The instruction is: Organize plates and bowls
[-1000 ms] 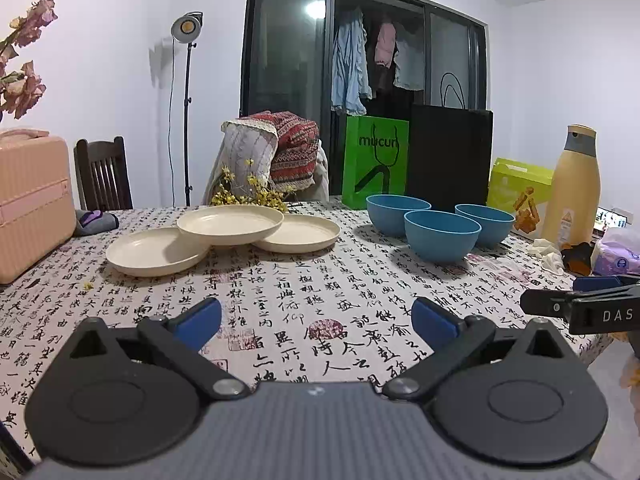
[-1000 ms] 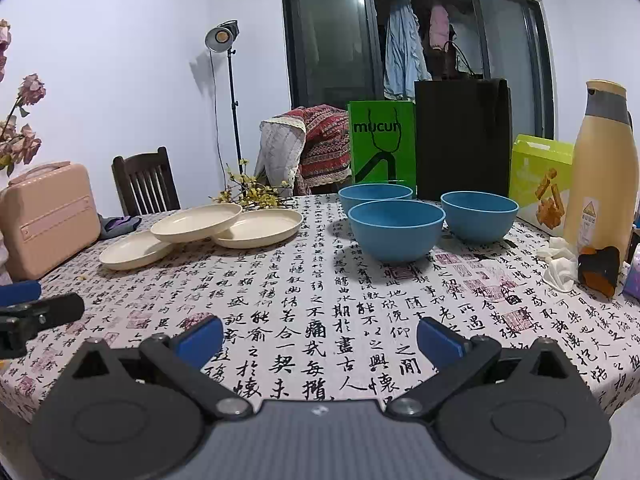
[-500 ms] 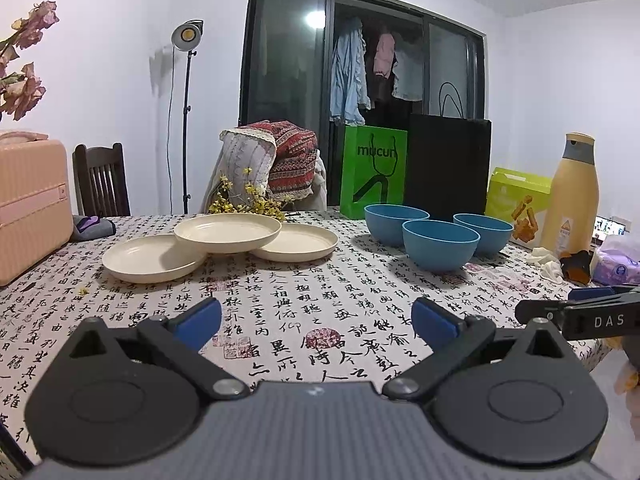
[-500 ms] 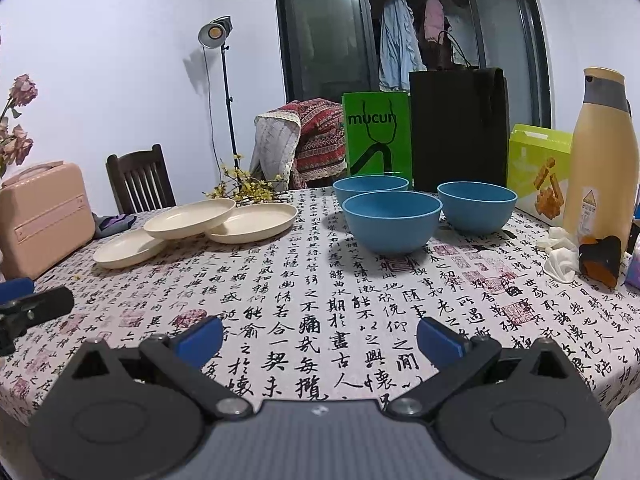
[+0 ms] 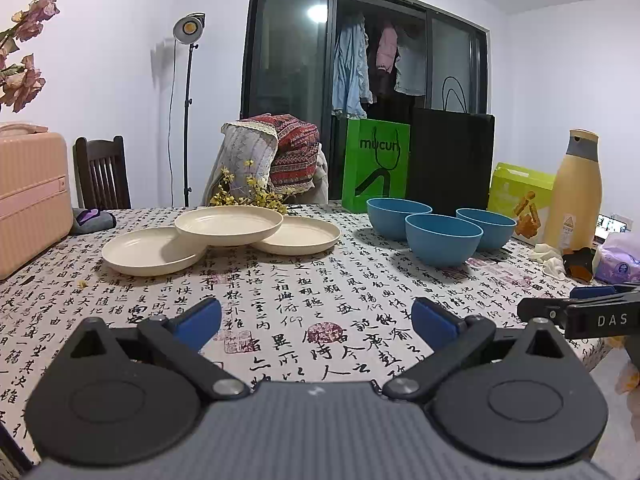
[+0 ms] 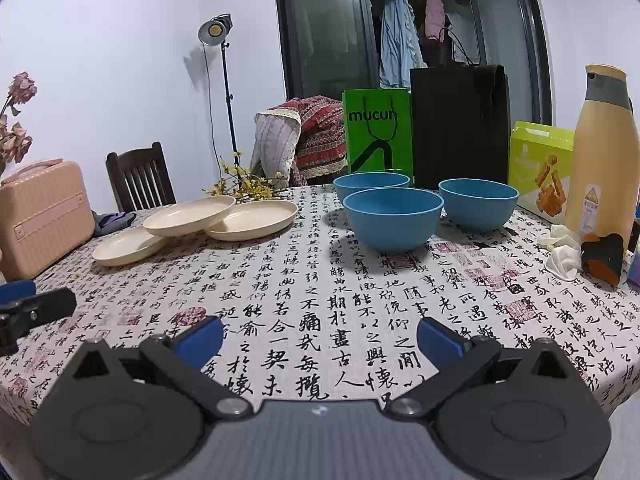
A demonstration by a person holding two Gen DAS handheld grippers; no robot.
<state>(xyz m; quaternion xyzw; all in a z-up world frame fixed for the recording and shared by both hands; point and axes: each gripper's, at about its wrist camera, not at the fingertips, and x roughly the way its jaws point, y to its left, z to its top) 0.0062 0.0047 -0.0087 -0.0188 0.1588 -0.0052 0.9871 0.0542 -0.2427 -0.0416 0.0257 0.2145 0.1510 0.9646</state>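
Left gripper (image 5: 316,316): jaws spread wide, nothing between the blue pads; held low over the near edge of the table, pointing across it.
Right gripper (image 6: 320,330): jaws spread wide, empty; held over the near edge to the right of the left gripper, whose tip shows at the left border of the right wrist view.
Tablecloth (image 5: 304,292): white with black calligraphy and red seals; covers the whole table.
Plates (image 5: 229,225): three cream plates on the left half of the table, well ahead of both grippers. The middle plate rests raised on the rims of the left plate (image 5: 150,250) and the right plate (image 5: 298,236).
Bowls (image 6: 393,216): three blue bowls, upright, clustered on the right half of the table. The nearest bowl stands in front; the rear bowl (image 6: 371,182) is partly hidden behind it; the third bowl (image 6: 478,202) stands just beside, to the right.
Bags: green bag (image 6: 378,132) and black bag (image 6: 458,124) upright behind the bowls.
Bottle (image 6: 604,148): tall, tan, upright at the right edge, near a yellow-green box (image 6: 540,164).
Case (image 5: 30,196): pink, at the left edge of the table.
Chair (image 5: 102,176): dark wood, behind the table at left.
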